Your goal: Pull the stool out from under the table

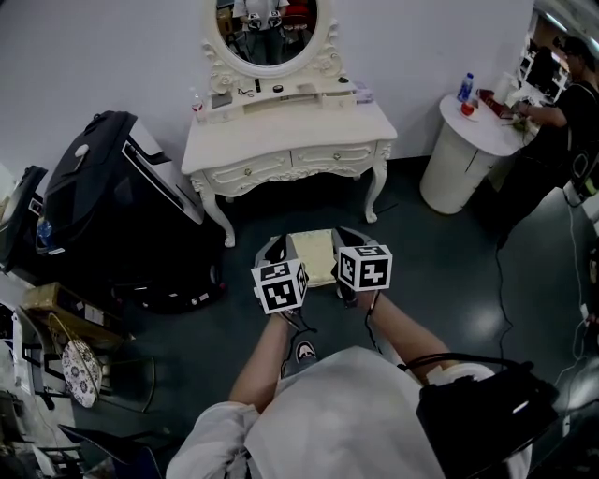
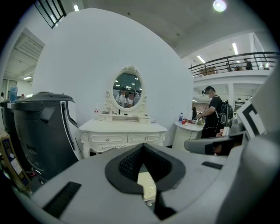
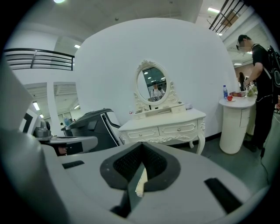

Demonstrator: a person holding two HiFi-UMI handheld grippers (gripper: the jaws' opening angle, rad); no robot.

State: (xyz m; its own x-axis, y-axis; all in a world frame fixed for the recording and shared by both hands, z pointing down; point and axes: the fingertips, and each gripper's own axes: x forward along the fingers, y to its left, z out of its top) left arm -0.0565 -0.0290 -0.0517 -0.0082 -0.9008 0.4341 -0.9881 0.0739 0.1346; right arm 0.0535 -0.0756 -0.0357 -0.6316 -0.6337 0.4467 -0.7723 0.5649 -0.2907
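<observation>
Stool (image 1: 315, 254): cream, square seat, standing on the dark floor (image 1: 440, 271) just in front of the drawer side of the dressing table (image 1: 281, 140), out from under it and roughly centred between the front legs.

Left gripper (image 1: 270, 253): at the stool's left edge. In the left gripper view the jaws are together, tips meeting, with nothing between them. The cream seat shows only through the gap below the tips. Whether the jaws touch the stool cannot be told.

Right gripper (image 1: 351, 241): at the stool's right edge. In its own view the jaws are likewise closed and empty, the seat visible beneath them.

Markings: black-and-white square markers on each gripper's cube. The bottle (image 1: 465, 87) carries a label too small to read.

Surroundings: an oval mirror (image 1: 271, 28) above the dressing table, a large black unit (image 1: 112, 206) to its left, and to its right a round white stand (image 1: 463, 154) — bottle on top, a person (image 1: 562, 112) beside it.
</observation>
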